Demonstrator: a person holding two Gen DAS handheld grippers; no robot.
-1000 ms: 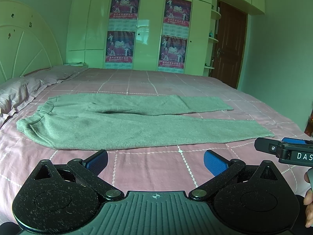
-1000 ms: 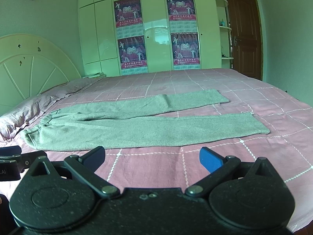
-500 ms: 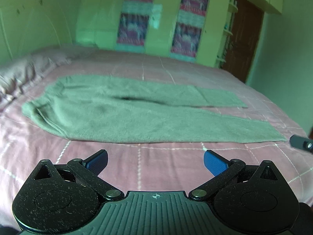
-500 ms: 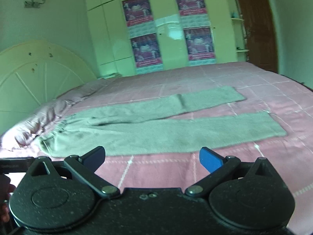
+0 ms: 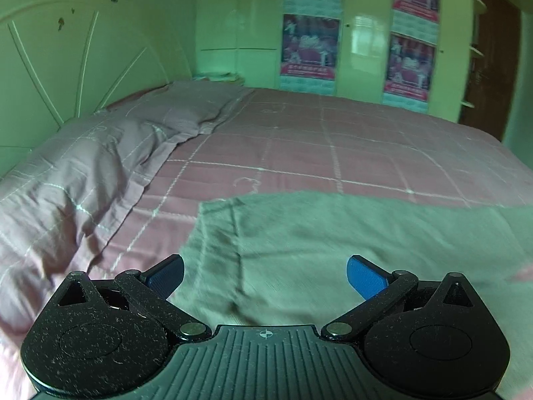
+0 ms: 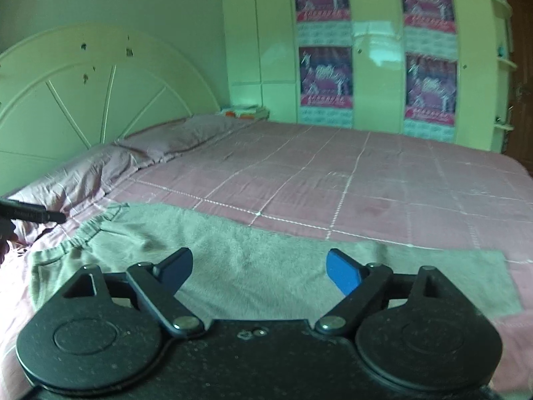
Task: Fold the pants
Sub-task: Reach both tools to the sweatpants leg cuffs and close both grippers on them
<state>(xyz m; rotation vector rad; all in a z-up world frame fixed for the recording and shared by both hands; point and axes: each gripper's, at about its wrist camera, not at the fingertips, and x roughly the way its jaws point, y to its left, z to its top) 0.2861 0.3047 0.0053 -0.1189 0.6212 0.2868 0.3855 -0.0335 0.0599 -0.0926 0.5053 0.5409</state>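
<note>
Grey-green pants [image 5: 333, 233] lie flat on the pink checked bed. In the left wrist view their waistband end fills the foreground. My left gripper [image 5: 265, 275] is open and empty, just above the waistband. In the right wrist view the pants [image 6: 266, 260] stretch across, waistband at left, leg hem at right. My right gripper [image 6: 260, 268] is open and empty above the leg. The left gripper's tip [image 6: 30, 215] shows at the left edge of that view.
Pillows [image 5: 83, 173] lie at the head of the bed against a pale headboard [image 6: 83, 93]. A wardrobe with posters [image 6: 376, 53] stands behind the bed. A brown door [image 5: 493, 66] is at the far right. The pink bedspread [image 6: 366, 180] extends beyond the pants.
Both grippers have moved forward and left, down close to the pants. The left now hovers over the waistband, the right over the leg. Both stay open.
</note>
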